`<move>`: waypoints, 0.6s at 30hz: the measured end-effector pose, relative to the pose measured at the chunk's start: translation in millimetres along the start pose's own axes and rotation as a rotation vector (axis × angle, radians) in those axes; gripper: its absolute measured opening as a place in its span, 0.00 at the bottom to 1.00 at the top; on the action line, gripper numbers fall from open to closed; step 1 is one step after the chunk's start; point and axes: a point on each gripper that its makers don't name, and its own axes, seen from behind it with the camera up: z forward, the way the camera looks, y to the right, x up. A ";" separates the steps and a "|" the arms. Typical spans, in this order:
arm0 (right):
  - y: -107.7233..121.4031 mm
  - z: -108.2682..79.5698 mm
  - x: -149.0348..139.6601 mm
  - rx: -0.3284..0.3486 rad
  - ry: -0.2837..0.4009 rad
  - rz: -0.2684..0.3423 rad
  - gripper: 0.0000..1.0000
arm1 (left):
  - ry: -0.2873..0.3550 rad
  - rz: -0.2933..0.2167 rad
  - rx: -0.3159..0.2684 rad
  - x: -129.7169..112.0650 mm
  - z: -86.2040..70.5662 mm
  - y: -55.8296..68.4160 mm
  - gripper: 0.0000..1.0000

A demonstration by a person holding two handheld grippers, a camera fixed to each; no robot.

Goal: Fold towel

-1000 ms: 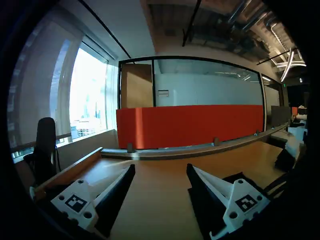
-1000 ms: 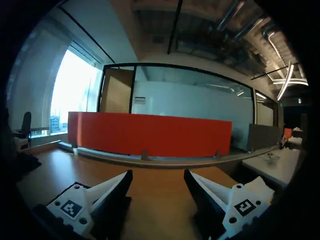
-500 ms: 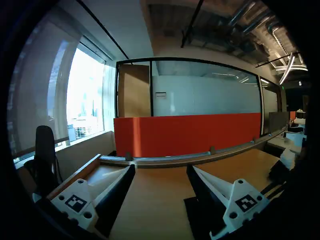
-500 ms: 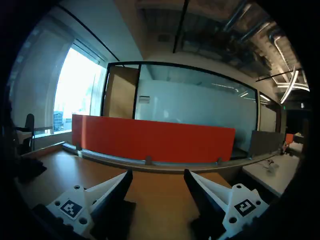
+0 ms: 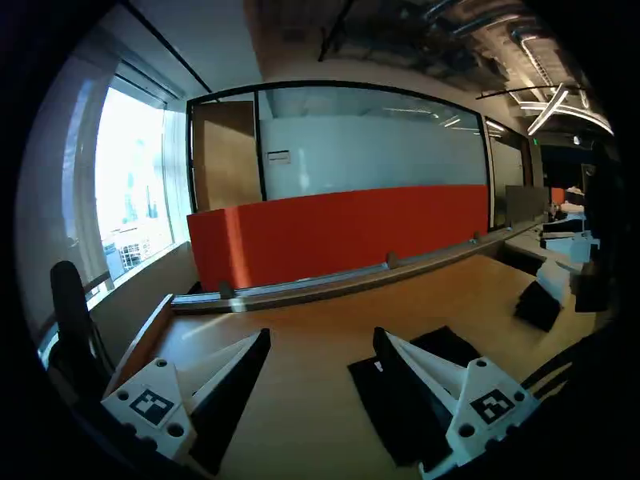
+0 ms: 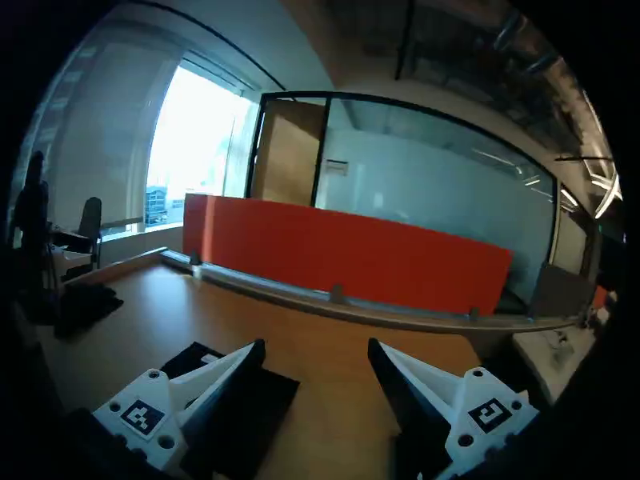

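A black towel (image 5: 400, 392) lies flat on the wooden desk (image 5: 320, 352), partly under the right finger of my left gripper (image 5: 320, 344). In the right gripper view the same black towel (image 6: 248, 400) lies under the left finger of my right gripper (image 6: 314, 352). Both grippers hover above the desk with their jaws wide apart and nothing between them. Neither touches the towel as far as I can tell.
An orange divider panel (image 5: 336, 232) runs along the desk's far edge on a metal rail (image 5: 320, 282). Dark objects (image 5: 538, 304) sit at the right of the desk, another dark bundle (image 6: 84, 308) at its left. A black chair (image 5: 72, 320) stands near the window.
Both views have tipped downward and the grippers have risen, so the black towel on the desk has come into sight beneath the fingers. The jaws stay equally wide.
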 end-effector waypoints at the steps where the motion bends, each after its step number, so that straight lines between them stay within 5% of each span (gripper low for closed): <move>1: -2.7 0.4 -2.0 0.013 -0.008 -0.004 0.99 | -0.009 0.007 -0.011 -2.9 0.6 1.7 0.95; 18: -53.8 16.1 -70.7 0.225 -0.156 -0.085 1.00 | -0.152 0.062 -0.162 -78.2 15.5 50.1 0.95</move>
